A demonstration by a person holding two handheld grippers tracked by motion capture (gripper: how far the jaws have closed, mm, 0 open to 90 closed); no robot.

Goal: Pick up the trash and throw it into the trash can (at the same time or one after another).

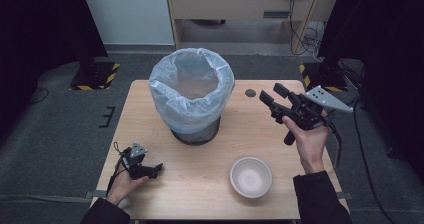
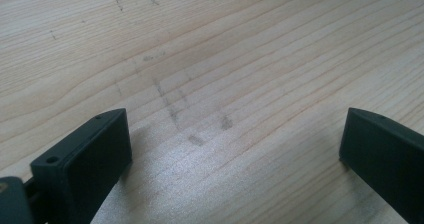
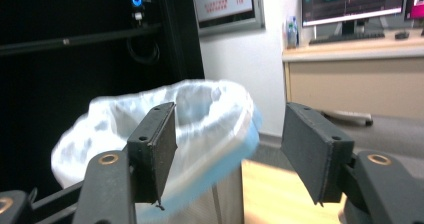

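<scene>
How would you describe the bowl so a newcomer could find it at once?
Start from the light wooden table and its tall mesh bin lined with a pale blue plastic bag. Nearer the person, right of the bin, sits the small round white bowl. It is the one low, open, empty dish, standing apart from everything.

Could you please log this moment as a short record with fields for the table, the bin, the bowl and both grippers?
table: light wooden table
bin: mesh waste bin lined with a pale plastic bag, standing mid-table toward the far edge
bowl: white bowl, empty, near the front edge, right of centre
left gripper: left gripper low over the front left of the table, jaws open, nothing between them
right gripper: right gripper held up to the right of the bin, pointing at it, jaws open, nothing between them
</scene>
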